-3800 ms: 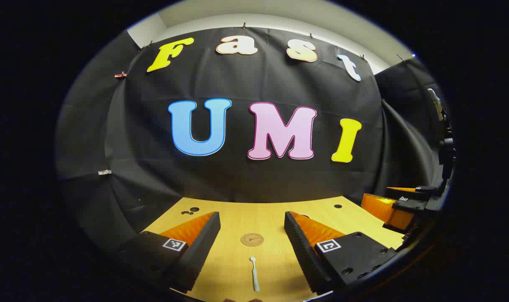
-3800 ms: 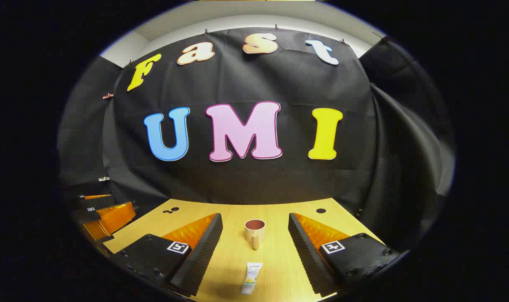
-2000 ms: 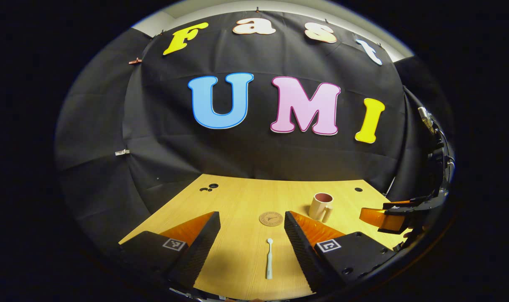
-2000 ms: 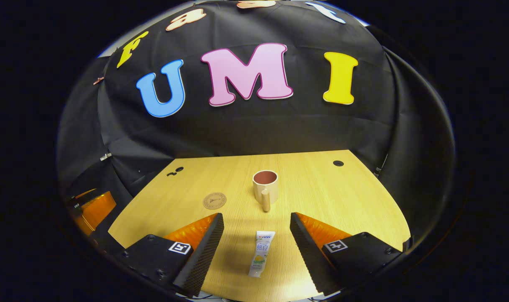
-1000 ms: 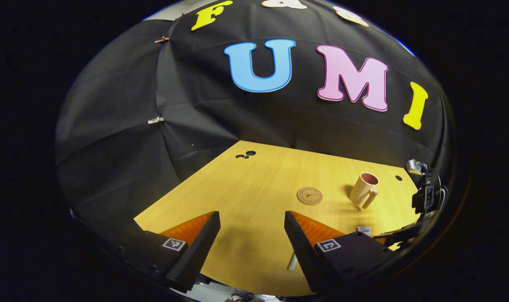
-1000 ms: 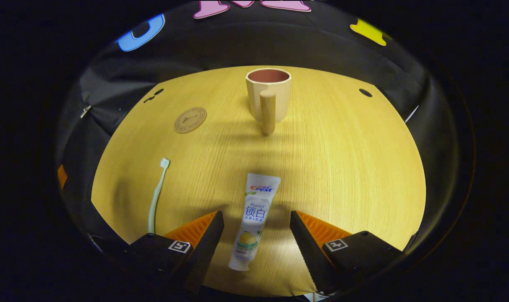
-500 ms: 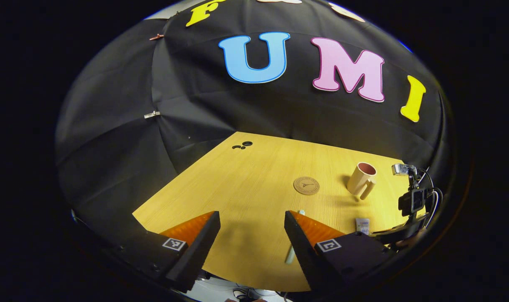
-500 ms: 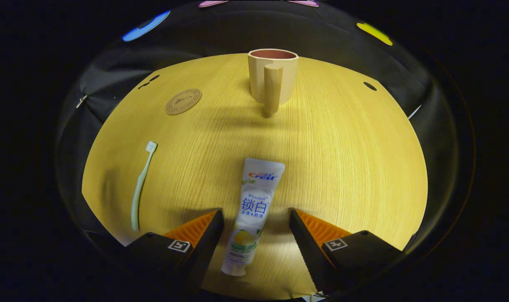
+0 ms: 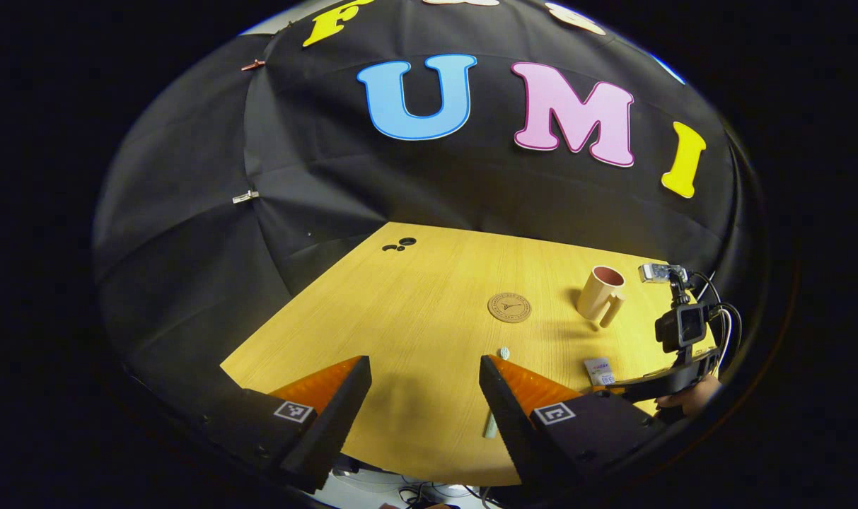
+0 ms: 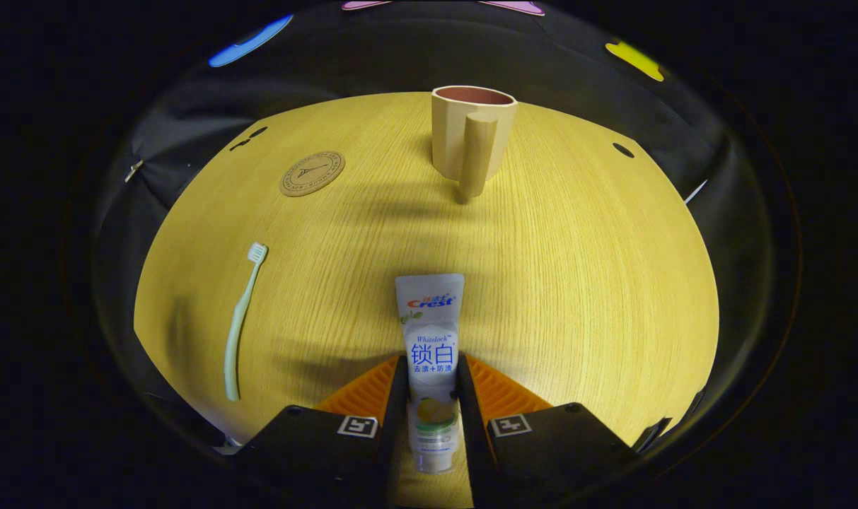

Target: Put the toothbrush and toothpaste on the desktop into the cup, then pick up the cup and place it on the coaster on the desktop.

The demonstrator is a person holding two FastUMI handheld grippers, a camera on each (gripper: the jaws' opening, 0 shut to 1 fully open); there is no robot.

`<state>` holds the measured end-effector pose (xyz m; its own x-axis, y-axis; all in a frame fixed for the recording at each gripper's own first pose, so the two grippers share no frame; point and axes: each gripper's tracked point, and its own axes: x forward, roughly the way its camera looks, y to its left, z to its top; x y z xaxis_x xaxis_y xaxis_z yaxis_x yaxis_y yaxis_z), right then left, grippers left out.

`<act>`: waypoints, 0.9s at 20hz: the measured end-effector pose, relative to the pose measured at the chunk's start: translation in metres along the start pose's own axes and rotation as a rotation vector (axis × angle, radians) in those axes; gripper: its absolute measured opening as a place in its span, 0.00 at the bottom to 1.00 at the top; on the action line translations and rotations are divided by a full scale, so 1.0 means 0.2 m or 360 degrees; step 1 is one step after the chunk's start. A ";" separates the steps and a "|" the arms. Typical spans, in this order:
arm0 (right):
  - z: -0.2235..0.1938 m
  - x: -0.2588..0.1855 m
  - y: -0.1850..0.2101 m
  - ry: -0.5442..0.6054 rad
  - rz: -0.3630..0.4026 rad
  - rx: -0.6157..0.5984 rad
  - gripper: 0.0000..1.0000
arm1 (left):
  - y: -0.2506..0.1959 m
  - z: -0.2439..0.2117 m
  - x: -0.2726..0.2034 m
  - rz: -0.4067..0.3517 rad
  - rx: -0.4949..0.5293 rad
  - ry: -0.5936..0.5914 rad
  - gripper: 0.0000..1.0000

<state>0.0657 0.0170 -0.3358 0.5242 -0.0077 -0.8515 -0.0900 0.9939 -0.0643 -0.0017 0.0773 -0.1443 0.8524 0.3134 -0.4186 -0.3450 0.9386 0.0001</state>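
Toothpaste point(image 10: 430, 353) between closed right jaws

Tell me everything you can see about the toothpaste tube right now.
The toothpaste is a soft white tube with printed labelling and a fruit picture, flat crimped end pointing toward the cup, cap end nearest the camera. It lies flat on the wooden desk, with the right gripper shut on its lower half, both fingers pressing its sides.
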 end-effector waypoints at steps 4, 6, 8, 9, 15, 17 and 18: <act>0.01 0.00 0.00 0.0006 0.0043 -0.0026 0.42 | 0.01 -0.05 0.00 -0.0042 0.0030 0.0021 0.97; 0.01 0.00 0.00 -0.0010 0.0072 -0.0060 0.33 | 0.03 -0.09 -0.01 -0.0060 0.0052 0.0043 0.98; 0.00 0.00 0.01 0.0001 0.0113 -0.0068 0.29 | 0.04 -0.11 -0.01 -0.0076 0.0081 0.0056 0.98; 0.02 -0.01 0.01 0.0001 0.0136 -0.0051 0.28 | 0.04 -0.13 0.00 -0.0085 0.0099 0.0061 0.98; 0.04 -0.14 -0.07 -0.0063 0.0187 0.0061 0.27 | -0.04 -0.15 0.08 -0.0193 0.0148 0.0119 0.97; 0.05 -0.23 -0.11 -0.0114 0.0207 0.0095 0.27 | -0.10 -0.17 0.14 -0.0262 0.0187 0.0153 0.97; 0.06 -0.28 -0.14 -0.0148 0.0215 0.0117 0.27 | -0.12 -0.18 0.17 -0.0285 0.0220 0.0172 0.98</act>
<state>0.0492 -0.0087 -0.2798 0.5880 0.1332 -0.7978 -0.1046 0.9906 0.0882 0.0213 0.0605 -0.1917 0.8456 0.1303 -0.5177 -0.1292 0.9909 0.0384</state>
